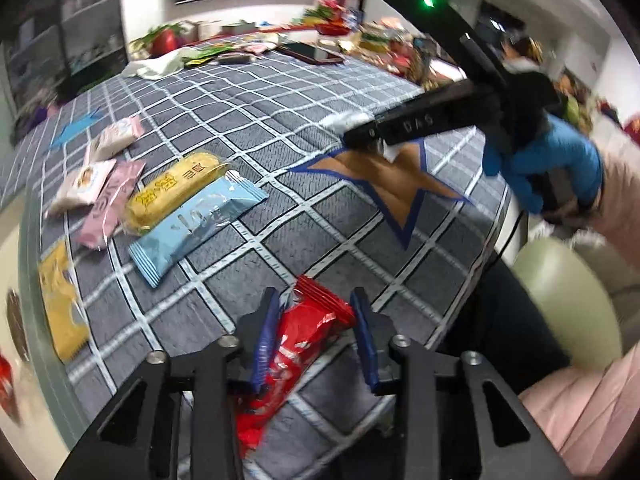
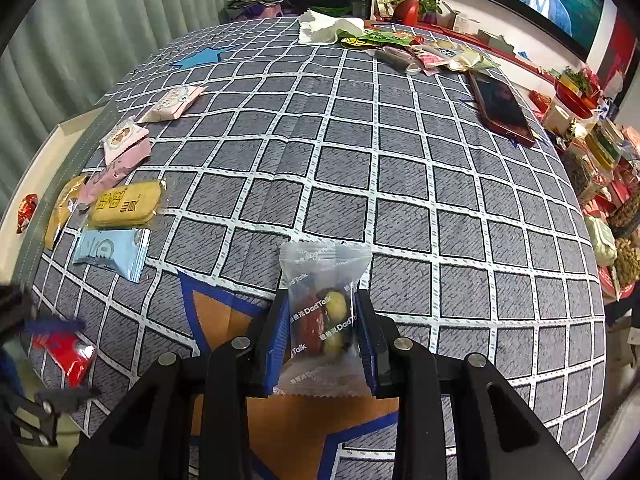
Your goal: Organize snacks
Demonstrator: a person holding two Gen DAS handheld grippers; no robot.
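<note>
Two grippers, both loaded. Left gripper [image 1: 316, 320] has its jaws pinched on a red snack pkt [image 1: 296, 356], low over the checked tablecloth [image 1: 280, 128]. Right gripper [image 2: 322, 332] is clamped on a clear DadTalk pkt [image 2: 324, 308], above the orange star mark [image 2: 296, 432]. Blue pkt [image 2: 112, 250] and yellow pkt [image 2: 124, 204] lie well to its left.

Black right gripper [image 1: 374, 142] marked "DAS", blue pads, silver screws, blue glove [image 1: 548, 168], pink sleeve [image 1: 620, 196].
</note>
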